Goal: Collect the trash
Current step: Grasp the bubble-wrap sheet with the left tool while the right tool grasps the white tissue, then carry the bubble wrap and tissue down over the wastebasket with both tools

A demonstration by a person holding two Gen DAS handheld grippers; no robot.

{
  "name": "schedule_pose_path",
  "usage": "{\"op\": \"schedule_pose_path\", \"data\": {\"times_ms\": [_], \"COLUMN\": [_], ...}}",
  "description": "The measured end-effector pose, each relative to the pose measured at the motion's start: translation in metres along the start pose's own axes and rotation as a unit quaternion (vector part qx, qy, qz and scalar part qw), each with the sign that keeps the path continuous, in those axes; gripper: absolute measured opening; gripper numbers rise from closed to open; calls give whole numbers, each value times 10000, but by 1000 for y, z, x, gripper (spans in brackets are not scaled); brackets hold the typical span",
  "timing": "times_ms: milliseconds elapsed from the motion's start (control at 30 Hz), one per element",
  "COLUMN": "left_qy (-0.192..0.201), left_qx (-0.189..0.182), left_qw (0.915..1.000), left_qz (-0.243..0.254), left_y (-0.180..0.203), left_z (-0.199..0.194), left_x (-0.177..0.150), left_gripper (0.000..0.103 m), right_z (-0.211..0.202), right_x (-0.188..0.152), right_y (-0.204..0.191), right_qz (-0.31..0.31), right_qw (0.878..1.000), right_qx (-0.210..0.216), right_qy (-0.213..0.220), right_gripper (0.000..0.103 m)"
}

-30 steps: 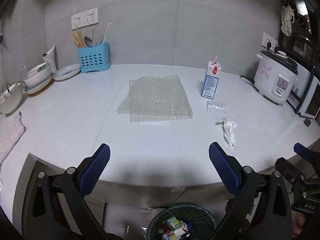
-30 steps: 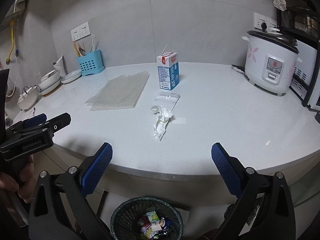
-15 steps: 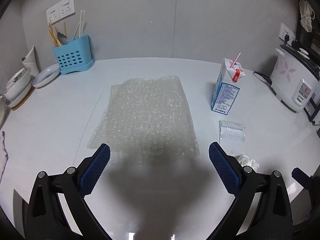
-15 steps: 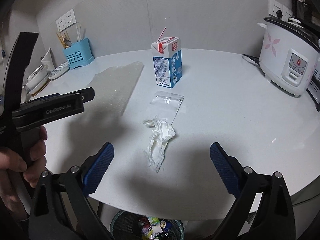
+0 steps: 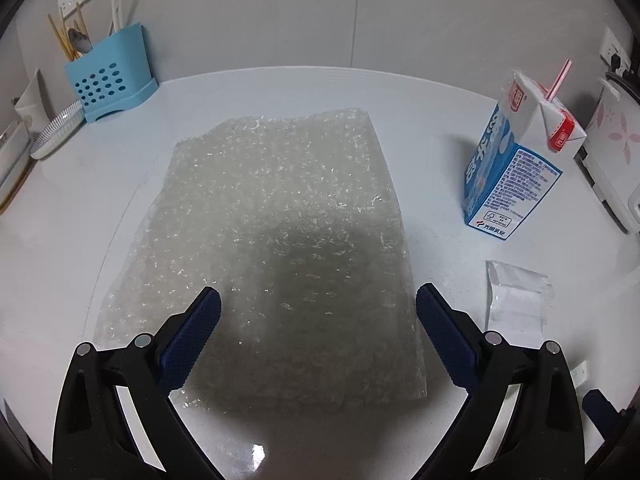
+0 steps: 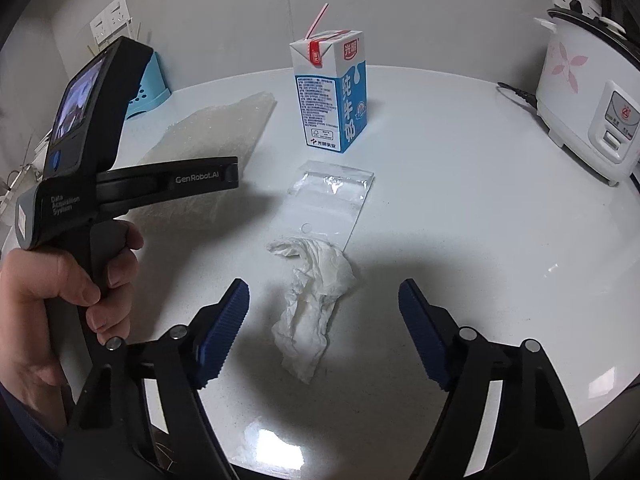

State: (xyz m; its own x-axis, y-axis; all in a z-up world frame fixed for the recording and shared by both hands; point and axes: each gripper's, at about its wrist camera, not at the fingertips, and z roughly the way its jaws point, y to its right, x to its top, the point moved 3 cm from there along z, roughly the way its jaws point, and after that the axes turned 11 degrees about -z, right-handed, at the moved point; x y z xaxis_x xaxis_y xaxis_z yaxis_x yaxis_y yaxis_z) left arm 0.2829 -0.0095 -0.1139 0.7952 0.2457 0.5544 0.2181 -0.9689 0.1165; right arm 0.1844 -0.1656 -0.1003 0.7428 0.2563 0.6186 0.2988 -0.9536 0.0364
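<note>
The right gripper [image 6: 323, 316] hangs over the tissue [image 6: 312, 304], low in the middle of the right view. Its jaws are closing, with the tissue lying between them, but the pads do not touch it yet. The tissue looks very light, soft and crumpled. It should squash flat when pinched. I think the best place to grab it is the thick bunched part near its top, not the thin tail at the bottom.

Just above the tissue lies a small clear bag [image 6: 332, 200], touching its top edge. It looks thin and slippery, so it may slide or come along too. The milk box [image 6: 332, 92] stands behind the bag, in the upper middle. It looks stiff and easy to hold by its sides.

The left gripper [image 5: 318, 312] is wide open over the bubble wrap [image 5: 276, 240], which fills the middle of the left view. The wrap looks light, floppy and wide, so an edge would be easiest to pinch.

A second ago both grippers were back past the counter [image 6: 460, 220] edge, with a bin showing below. Now both are over the counter, lower and nearer the trash. The right jaws were wider then.
</note>
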Motion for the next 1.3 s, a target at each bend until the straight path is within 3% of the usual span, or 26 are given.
{"op": "schedule_pose_path", "data": {"times_ms": [67,233,300,433,500,600,800,1300], "left_qy": [-62,-132,-167,-186,-158,-111,140,514], "left_qx": [79,147,106,34,23,-44,78,-6], "left_qw": [9999,9998,9998,9997,9998,9999,9996,9983], "left_qz": [28,45,77,158,121,49,210,272], "left_y": [0,-1,1,4,3,1,0,-17], "left_z": [5,3,0,-5,-7,-9,-17,-63], "left_x": [-2,-2,-3,-5,-6,-9,-15,-30], "left_gripper": [94,86,72,43,27,16,10,9], "right_z": [3,3,5,12,11,10,7,-25], "right_x": [-1,-2,-3,-6,-7,-8,-9,-17], "right_y": [-2,-5,-5,-8,-8,-9,-6,-7], "right_qz": [-36,-94,-95,-69,-83,-44,41,-10], "right_qw": [10000,9999,9999,9993,9995,9994,9994,9995], "right_qx": [-1,31,39,282,230,263,291,265], "right_qy": [-53,-72,-110,-254,-208,-214,-179,198], "right_gripper": [62,55,51,29,27,13,9,9]}}
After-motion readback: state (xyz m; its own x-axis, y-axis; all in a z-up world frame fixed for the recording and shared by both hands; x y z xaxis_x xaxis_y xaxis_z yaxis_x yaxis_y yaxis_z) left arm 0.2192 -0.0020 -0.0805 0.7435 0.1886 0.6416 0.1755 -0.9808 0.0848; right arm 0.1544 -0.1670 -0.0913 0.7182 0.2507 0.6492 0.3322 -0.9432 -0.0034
